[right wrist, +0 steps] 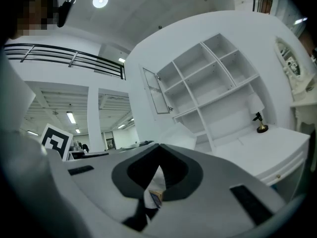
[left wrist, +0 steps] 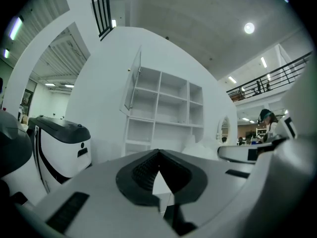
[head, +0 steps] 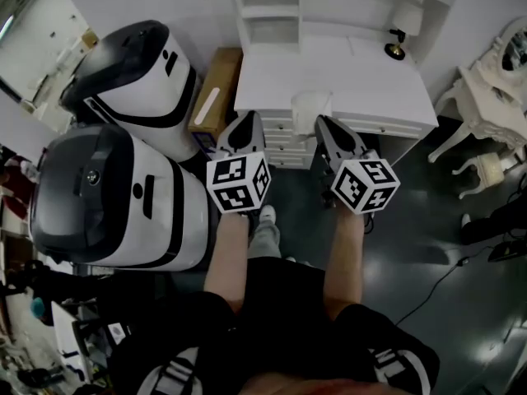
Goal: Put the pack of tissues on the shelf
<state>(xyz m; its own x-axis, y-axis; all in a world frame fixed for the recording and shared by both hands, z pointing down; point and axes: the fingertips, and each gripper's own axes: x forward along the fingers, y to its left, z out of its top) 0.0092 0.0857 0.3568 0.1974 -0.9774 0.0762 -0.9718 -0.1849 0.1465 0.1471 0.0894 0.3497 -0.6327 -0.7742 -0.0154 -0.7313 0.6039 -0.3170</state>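
The white pack of tissues (head: 311,105) hangs over the front edge of the white desk (head: 370,81), between the two gripper tips. My right gripper (head: 324,123) is shut on it: in the right gripper view a white fold with a bit of print (right wrist: 155,192) sits pinched between the jaws, and the pack (right wrist: 179,135) sticks out past the tips. My left gripper (head: 247,120) is beside it on the left, shut with nothing held (left wrist: 158,152). The white cubby shelf (head: 272,11) (left wrist: 163,105) (right wrist: 208,78) stands at the back of the desk.
Two large white-and-black machines (head: 123,192) (head: 136,72) stand close on the left, with a cardboard box (head: 216,85) against the desk's side. A small lamp (head: 403,23) stands on the desk. White chairs (head: 494,81) are at the right; a cable (head: 436,282) crosses the dark floor.
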